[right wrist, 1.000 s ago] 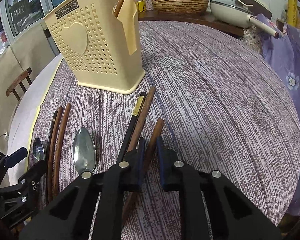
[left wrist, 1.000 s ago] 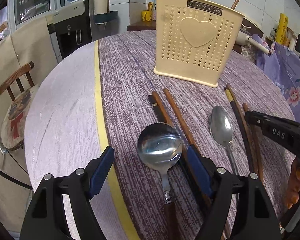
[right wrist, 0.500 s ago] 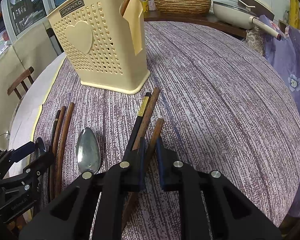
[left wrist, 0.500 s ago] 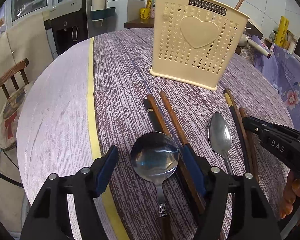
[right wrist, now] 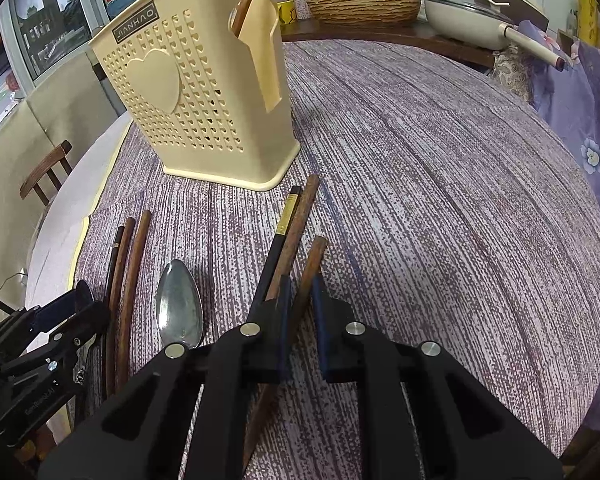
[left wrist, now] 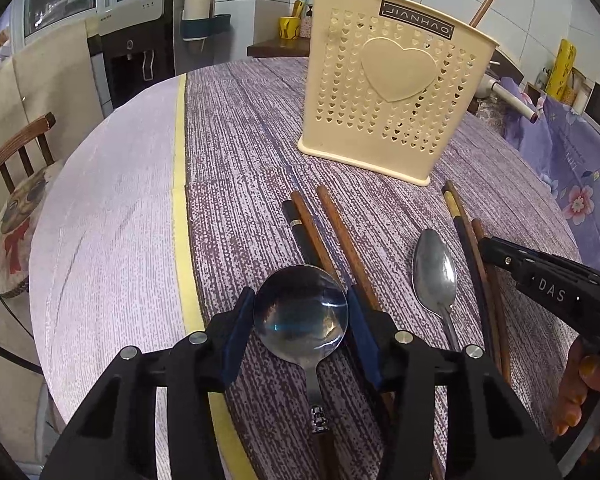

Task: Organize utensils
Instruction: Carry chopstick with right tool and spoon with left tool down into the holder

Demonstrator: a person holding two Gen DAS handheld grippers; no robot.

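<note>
A cream perforated utensil holder (left wrist: 396,84) stands on the round table; it also shows in the right wrist view (right wrist: 204,96), with one chopstick inside. My left gripper (left wrist: 300,314) has closed its blue pads on the bowl of a round steel ladle spoon (left wrist: 300,312). My right gripper (right wrist: 299,304) is shut on a short brown chopstick (right wrist: 314,258). A smaller steel spoon (left wrist: 435,272) lies between two groups of chopsticks: one on the left (left wrist: 340,240), one on the right (left wrist: 466,224).
The table has a purple woven cloth (right wrist: 440,184) with a yellow border (left wrist: 179,184). A wooden chair (left wrist: 16,184) stands left of the table. A water dispenser (left wrist: 140,44) and a counter with a basket (right wrist: 364,2) and pan (right wrist: 468,20) lie beyond.
My left gripper's fingers have closed in from wide open until they touch the ladle spoon's bowl. My right gripper has stayed shut on the short chopstick and drawn nearer the holder.
</note>
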